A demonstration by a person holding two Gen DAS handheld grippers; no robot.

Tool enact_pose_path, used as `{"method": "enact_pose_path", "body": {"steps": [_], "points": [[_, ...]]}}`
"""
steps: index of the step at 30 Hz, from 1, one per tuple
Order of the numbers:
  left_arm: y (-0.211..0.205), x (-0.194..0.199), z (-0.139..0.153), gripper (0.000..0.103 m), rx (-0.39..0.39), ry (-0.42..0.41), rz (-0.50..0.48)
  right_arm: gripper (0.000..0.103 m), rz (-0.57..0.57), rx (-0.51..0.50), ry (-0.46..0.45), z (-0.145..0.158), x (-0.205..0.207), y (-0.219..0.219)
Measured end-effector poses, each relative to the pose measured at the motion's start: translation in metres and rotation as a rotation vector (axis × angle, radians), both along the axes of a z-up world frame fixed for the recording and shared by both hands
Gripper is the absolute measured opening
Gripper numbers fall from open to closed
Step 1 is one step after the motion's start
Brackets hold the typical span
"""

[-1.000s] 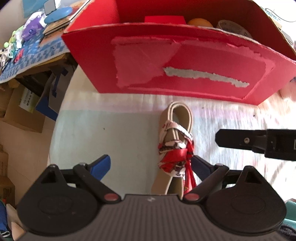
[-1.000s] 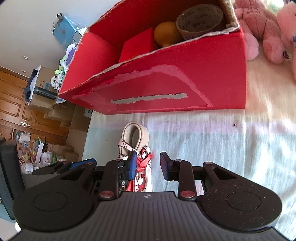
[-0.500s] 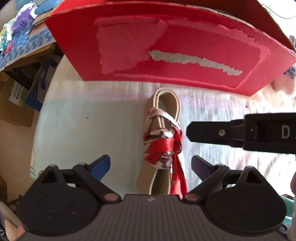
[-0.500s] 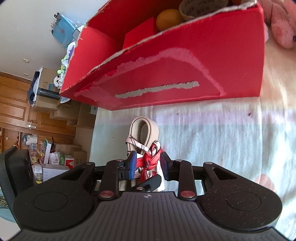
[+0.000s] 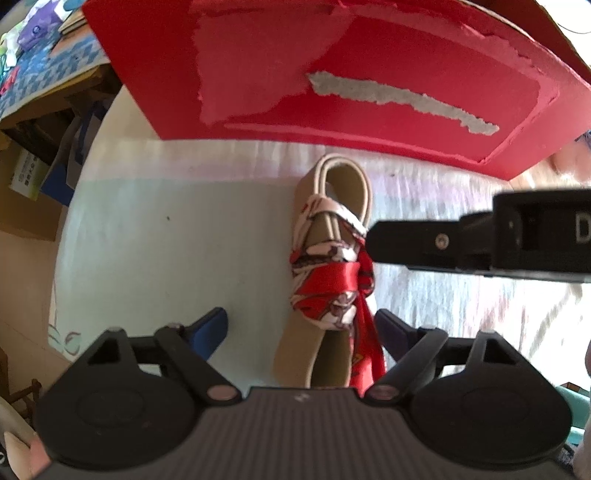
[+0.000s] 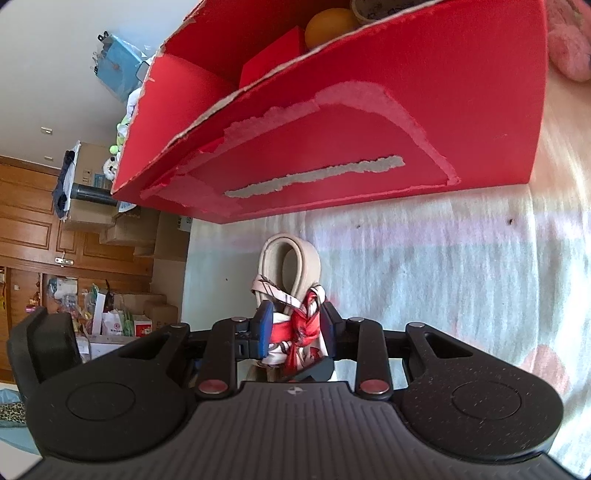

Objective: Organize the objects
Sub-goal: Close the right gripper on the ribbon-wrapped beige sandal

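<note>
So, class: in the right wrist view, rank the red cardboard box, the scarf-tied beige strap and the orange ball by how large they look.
1. Red cardboard box, by far the largest.
2. Beige strap with its scarf.
3. Orange ball, though it is partly hidden and farther off, so its true size is unsure.

Bed: a soft bed (image 5: 147,236) with a pale sheet, light blue with pink stripes.
Red box: a big red cardboard box (image 6: 369,122) sits on the sheet, its paper skin torn on the front.
Belt: a rolled tan belt (image 5: 343,177) tied with a red and white scarf (image 5: 325,280) lies on the sheet just in front of the red box.
Pink toy: a fluffy pink toy (image 6: 569,55) lies beside the red box, on its right.
</note>
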State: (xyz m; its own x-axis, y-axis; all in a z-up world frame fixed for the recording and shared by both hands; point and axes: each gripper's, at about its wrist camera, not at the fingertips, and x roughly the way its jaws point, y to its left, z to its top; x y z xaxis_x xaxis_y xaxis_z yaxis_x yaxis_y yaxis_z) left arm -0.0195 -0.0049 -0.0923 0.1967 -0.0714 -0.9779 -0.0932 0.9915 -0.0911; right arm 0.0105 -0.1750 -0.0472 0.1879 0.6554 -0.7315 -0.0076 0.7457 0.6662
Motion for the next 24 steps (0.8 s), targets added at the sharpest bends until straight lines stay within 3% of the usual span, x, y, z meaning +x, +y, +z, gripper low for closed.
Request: {"method": "enact_pose_path", "body": {"steps": [9,17,24], "points": [[-0.003,-0.001,0.001,0.086,0.006,-0.004,-0.039,0.032,0.019,0.006,0.013,-0.004,0.003,0.009],[-0.003,-0.002,0.003,0.086,0.014,-0.01,-0.065,0.048,0.031,0.011,0.029,-0.009,0.004,0.017],[0.001,-0.003,0.005,0.087,-0.003,-0.021,-0.075,0.047,-0.005,0.034,0.011,-0.006,0.006,0.012]]}}
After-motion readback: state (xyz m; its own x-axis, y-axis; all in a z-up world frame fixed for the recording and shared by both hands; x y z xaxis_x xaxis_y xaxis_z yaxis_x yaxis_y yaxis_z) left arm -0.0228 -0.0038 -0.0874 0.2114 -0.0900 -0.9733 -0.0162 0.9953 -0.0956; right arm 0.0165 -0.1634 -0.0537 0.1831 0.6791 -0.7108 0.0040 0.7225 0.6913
